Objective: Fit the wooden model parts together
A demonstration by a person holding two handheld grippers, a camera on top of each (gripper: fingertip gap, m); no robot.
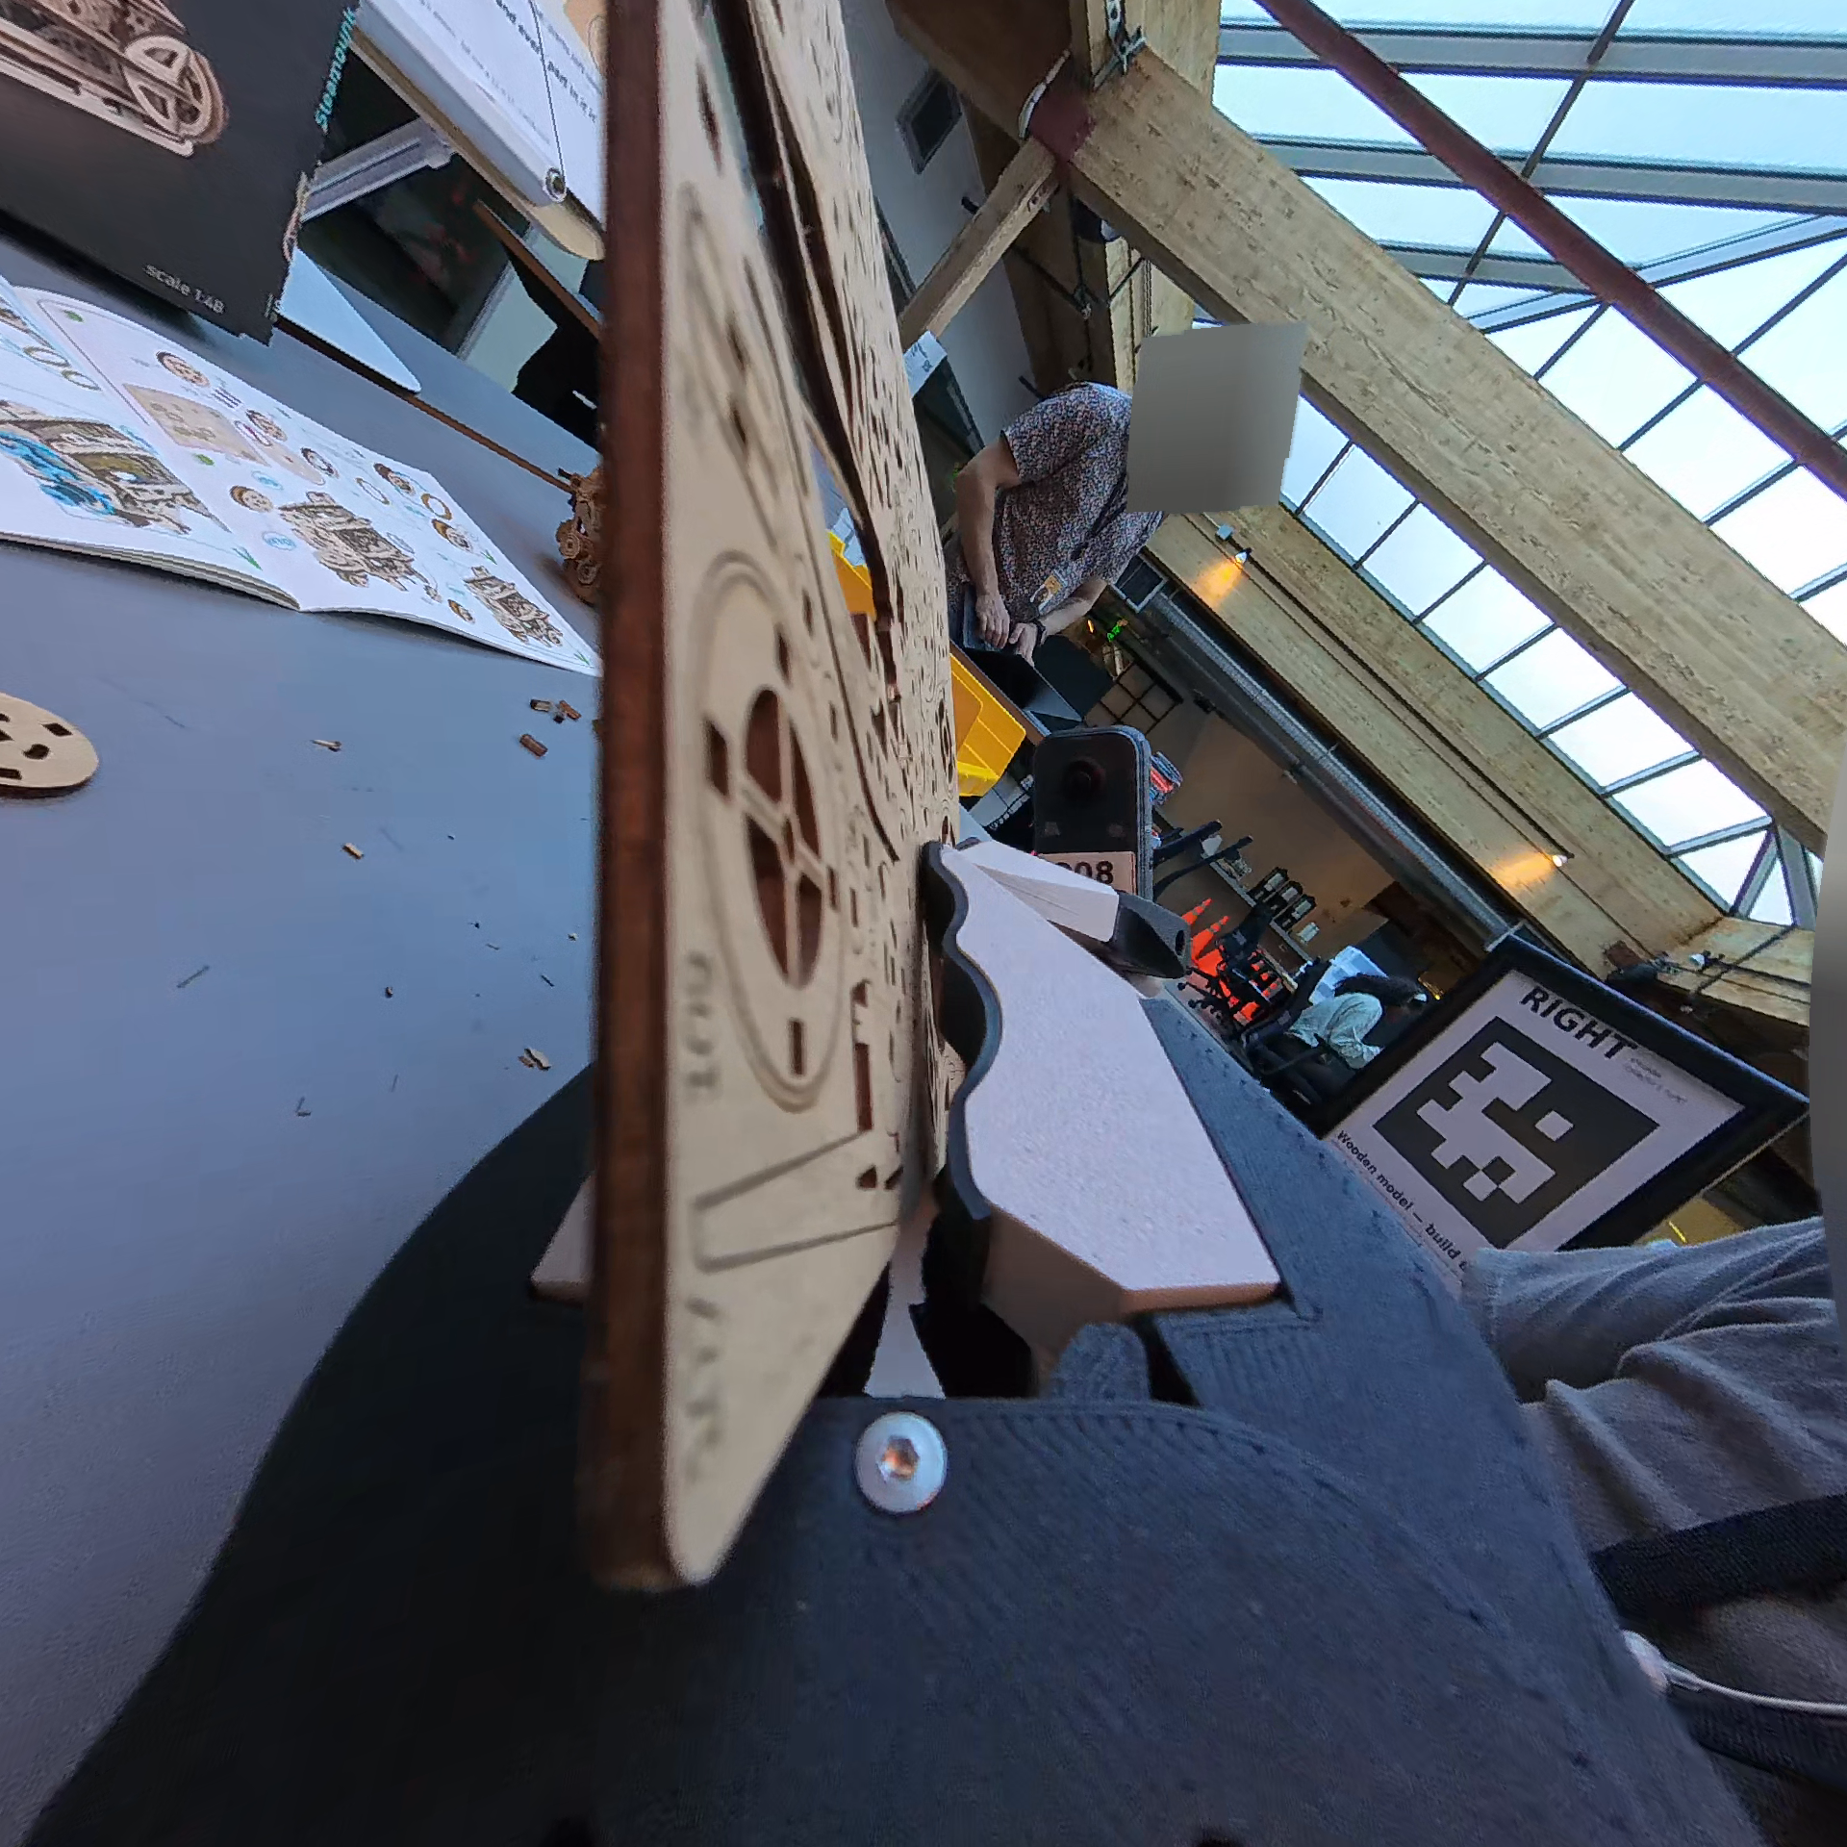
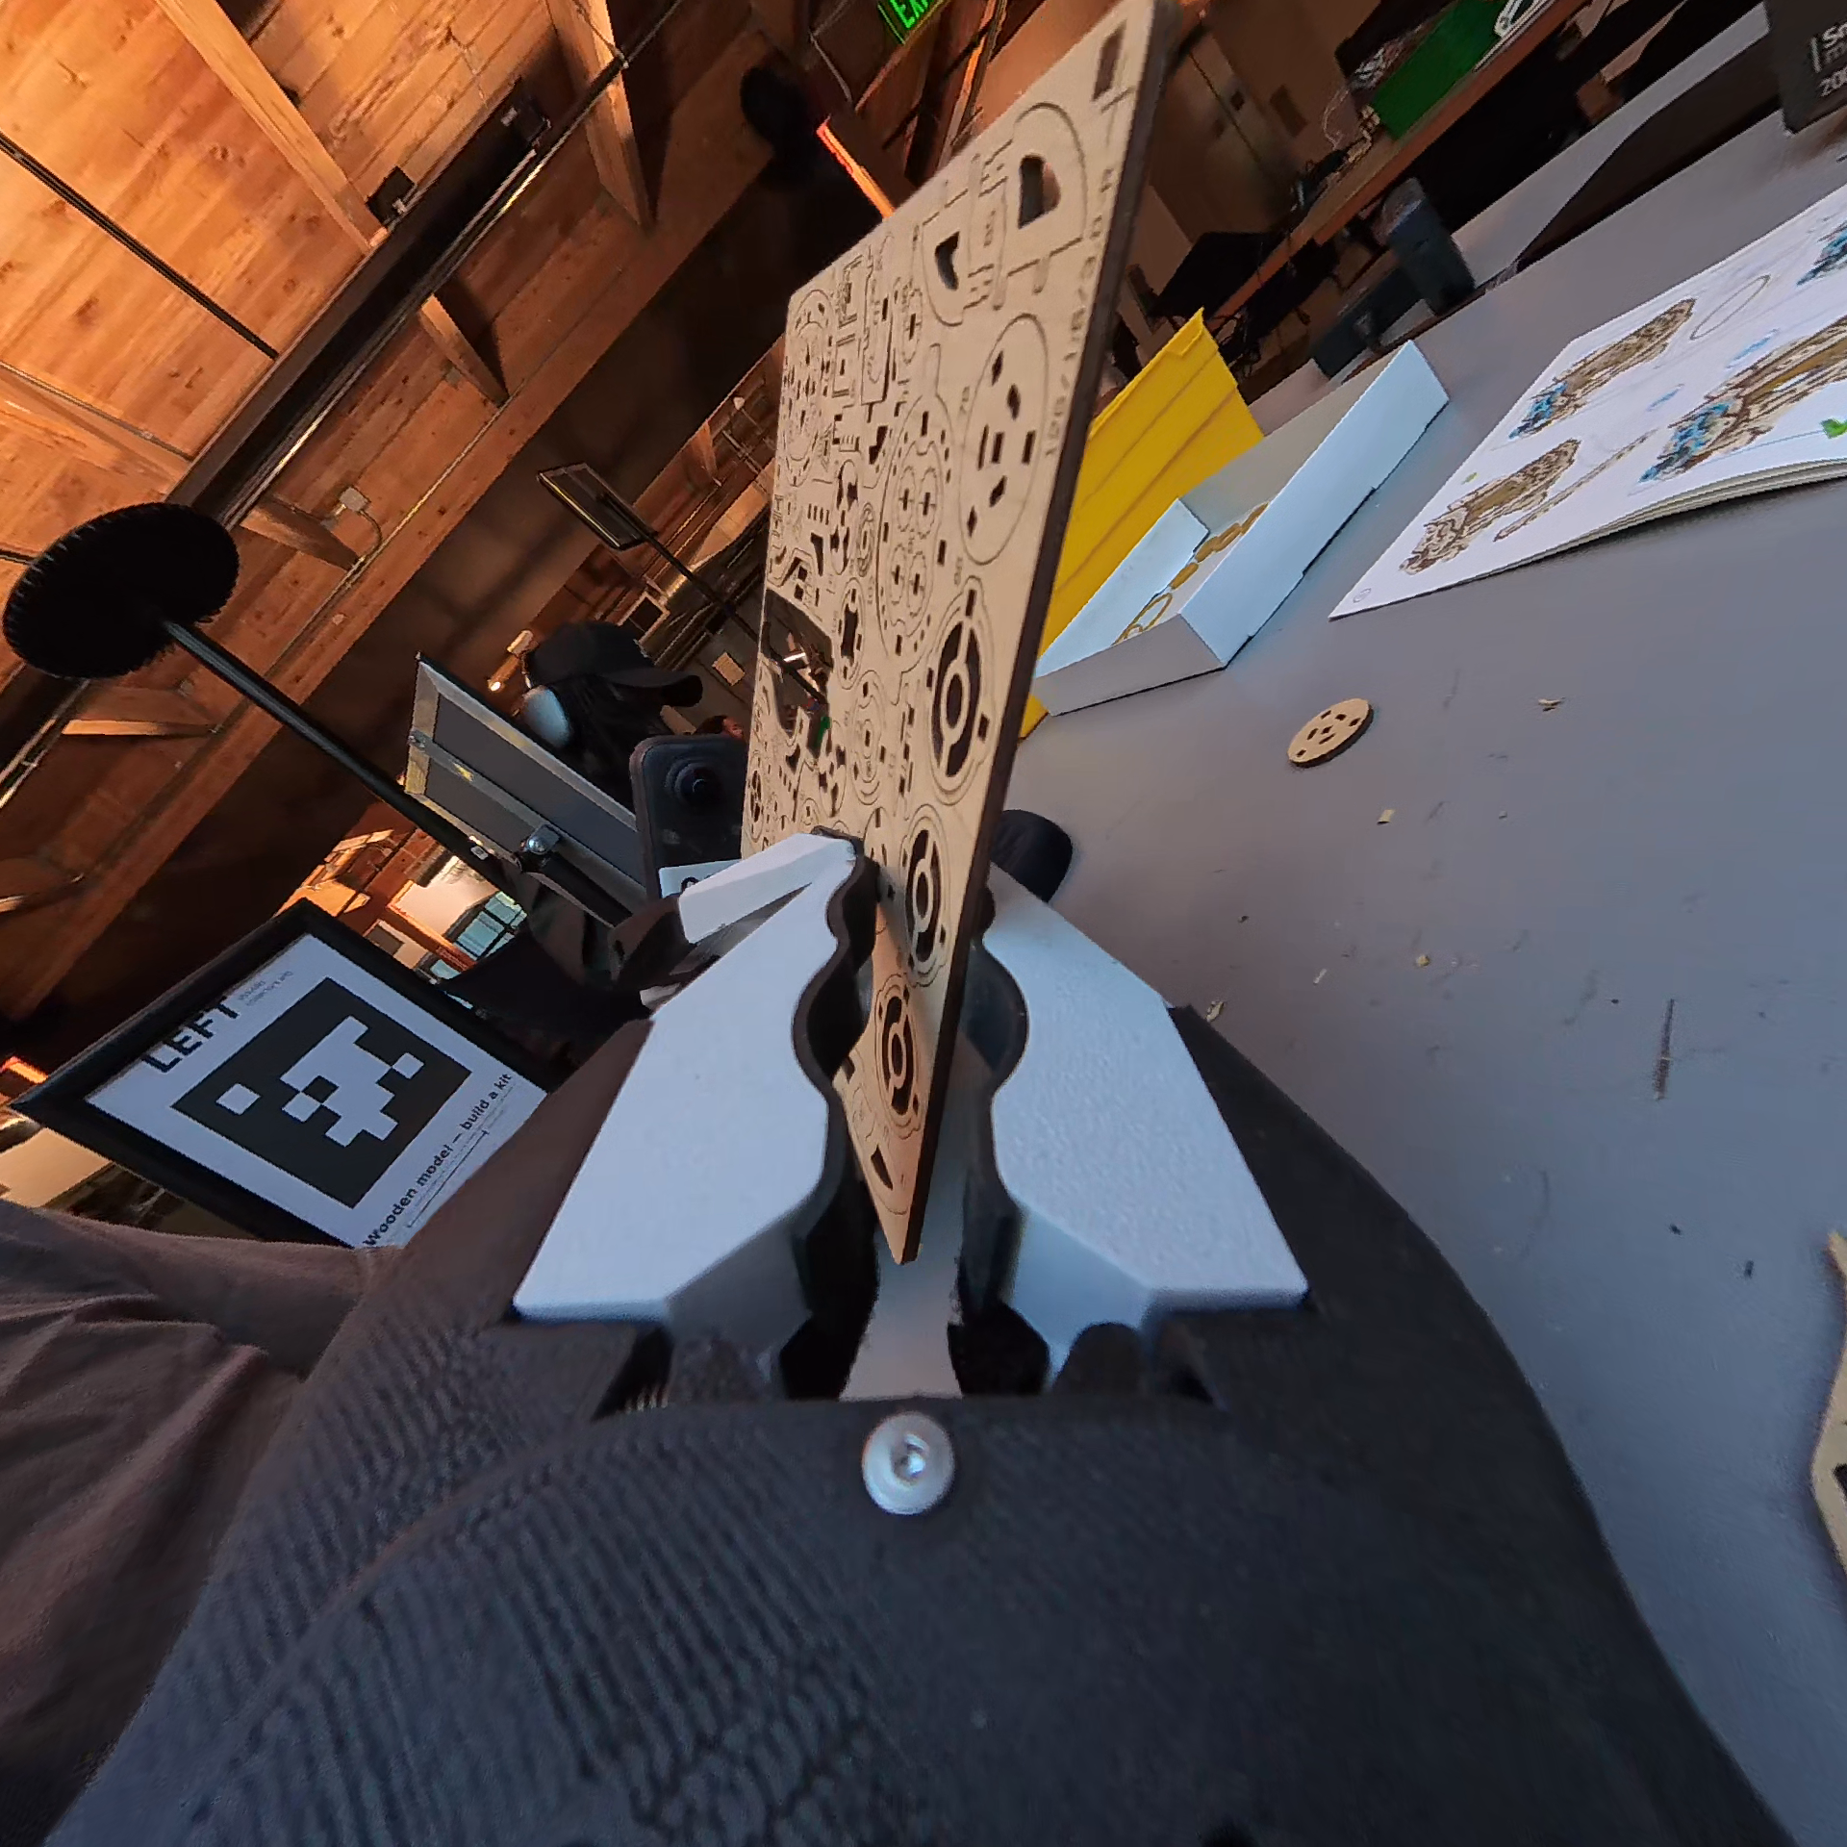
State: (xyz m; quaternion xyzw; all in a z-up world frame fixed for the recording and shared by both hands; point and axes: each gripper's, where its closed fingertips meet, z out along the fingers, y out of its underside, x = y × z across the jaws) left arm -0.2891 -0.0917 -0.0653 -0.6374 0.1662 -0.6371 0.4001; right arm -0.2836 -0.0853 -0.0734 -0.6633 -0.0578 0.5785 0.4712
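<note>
A laser-cut wooden parts sheet (image 1: pixel 780 900) stands on edge between the fingers of my left gripper (image 1: pixel 780 880), which is shut on it. A second sheet (image 1: pixel 850 300) leans away behind it. My right gripper (image 2: pixel 924 880) is shut on the near end of a wooden parts sheet (image 2: pixel 949 450), held upright above the grey table (image 2: pixel 1499 999). The two grippers face each other. The right gripper's finger (image 1: pixel 1059 890) shows past the sheets in the left wrist view, and the left gripper's finger (image 2: pixel 760 870) touches the sheet's far side in the right wrist view.
On the table lie a round wooden disc (image 1: pixel 40 745) (image 2: pixel 1329 732), an open instruction booklet (image 1: pixel 250 480) (image 2: pixel 1619 440), a small part-built model (image 1: pixel 583 540), wood chips, a black box (image 1: pixel 150 150), a white tray (image 2: pixel 1249 540) and a yellow bin (image 2: pixel 1149 450). A person (image 1: pixel 1059 500) stands behind. The tips of both grippers are at nearly the same place. The round wooden disc (image 1: pixel 40 745) is about 15 cm from both grippers' fingertips. The right camera catches it too, in the right wrist view (image 2: pixel 1346 733).
</note>
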